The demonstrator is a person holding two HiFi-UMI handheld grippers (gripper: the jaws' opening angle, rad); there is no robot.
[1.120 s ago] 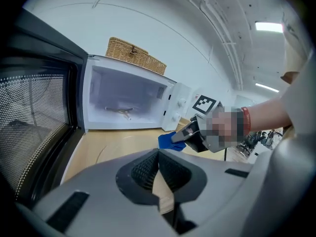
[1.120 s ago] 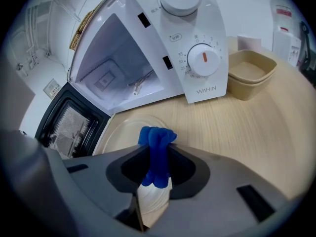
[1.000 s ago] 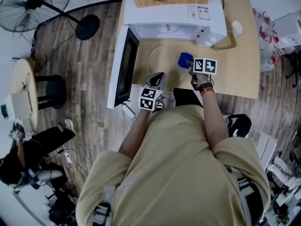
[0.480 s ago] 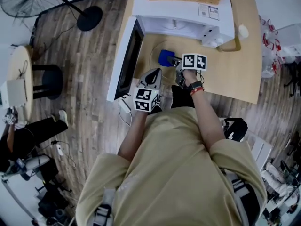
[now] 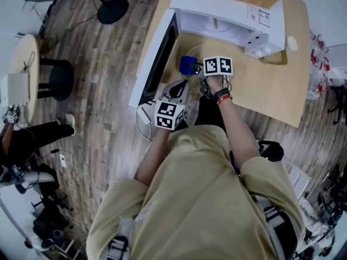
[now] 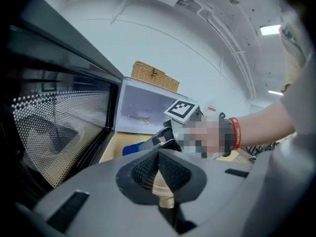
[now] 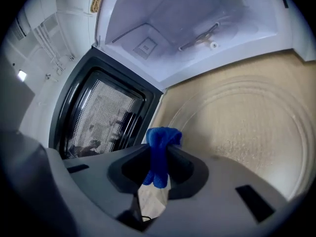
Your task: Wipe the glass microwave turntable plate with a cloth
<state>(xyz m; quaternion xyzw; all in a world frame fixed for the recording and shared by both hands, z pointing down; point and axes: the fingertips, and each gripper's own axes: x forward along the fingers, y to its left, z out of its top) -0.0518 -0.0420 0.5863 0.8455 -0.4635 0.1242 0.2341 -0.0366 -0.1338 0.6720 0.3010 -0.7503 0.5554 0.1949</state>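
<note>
Left gripper (image 6: 159, 168), jaws closed empty, sits by the open microwave door (image 6: 54, 132); right gripper (image 7: 157, 168) pinches the blue cloth (image 7: 161, 143) at the left rim of the glass plate (image 7: 256, 132), with bare table (image 5: 271, 85) to its right, before the microwave (image 5: 227, 16), whose label (image 5: 259, 16) is unreadable.

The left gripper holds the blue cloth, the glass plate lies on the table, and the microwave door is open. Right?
Not quite: the right gripper holds the blue cloth, as the right gripper view shows. The glass plate does lie on the table, and the microwave door is open.
</note>
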